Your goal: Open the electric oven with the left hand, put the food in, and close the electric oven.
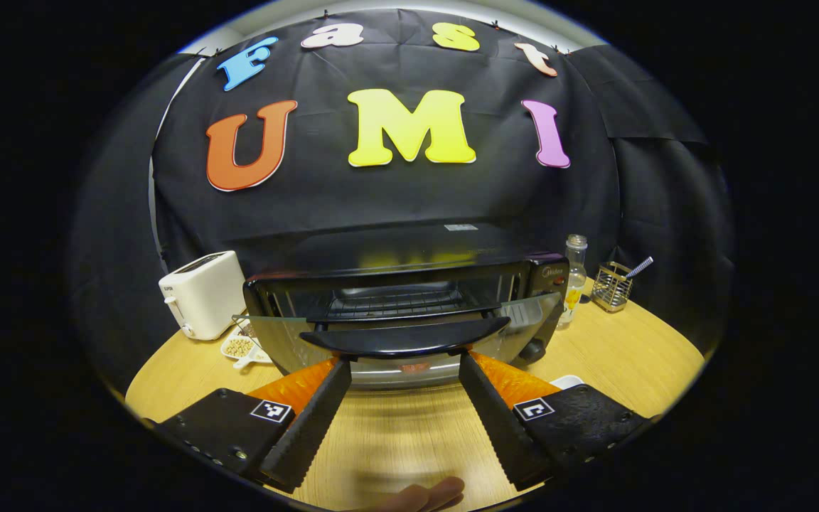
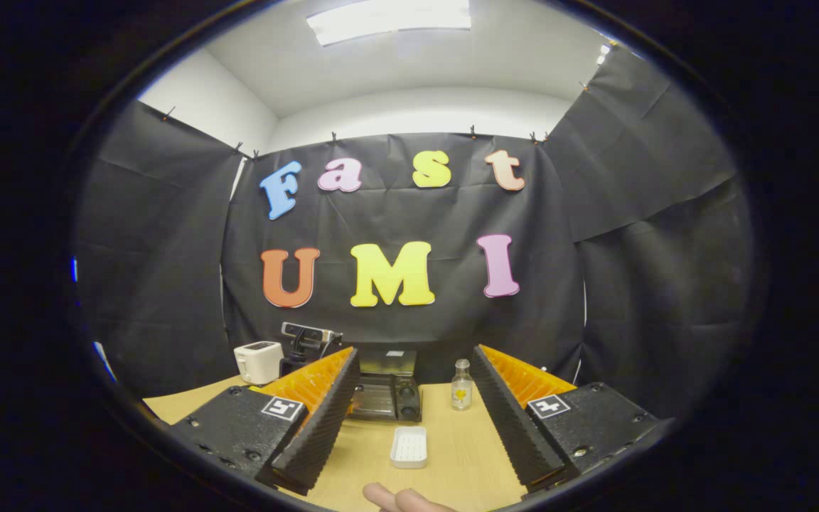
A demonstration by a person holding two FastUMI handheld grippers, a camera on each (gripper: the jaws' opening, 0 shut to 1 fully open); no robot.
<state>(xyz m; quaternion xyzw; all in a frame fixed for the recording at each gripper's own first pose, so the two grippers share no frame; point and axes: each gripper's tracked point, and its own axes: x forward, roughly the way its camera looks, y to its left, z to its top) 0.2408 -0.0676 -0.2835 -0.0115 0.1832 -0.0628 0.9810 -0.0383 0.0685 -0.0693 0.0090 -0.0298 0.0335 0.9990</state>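
Note:
The black electric oven (image 1: 409,274) stands at the back of the wooden table, its glass door (image 1: 523,316) tilted partway down so the wire rack (image 1: 392,302) inside shows. The door's curved black handle (image 1: 406,338) lies just beyond the tips of my left gripper (image 1: 404,361), which is open, one finger near each side of the handle's middle. In the right gripper view the oven (image 2: 387,398) is far off, and a small white tray (image 2: 409,446) rests on the table in front of it. My right gripper (image 2: 415,355) stands open and holds nothing.
A white toaster (image 1: 200,295) and a small dish of food (image 1: 239,347) sit left of the oven. A glass bottle (image 1: 574,281) and a wire holder (image 1: 612,286) stand to its right. Bare wooden table (image 1: 402,427) lies under my left gripper.

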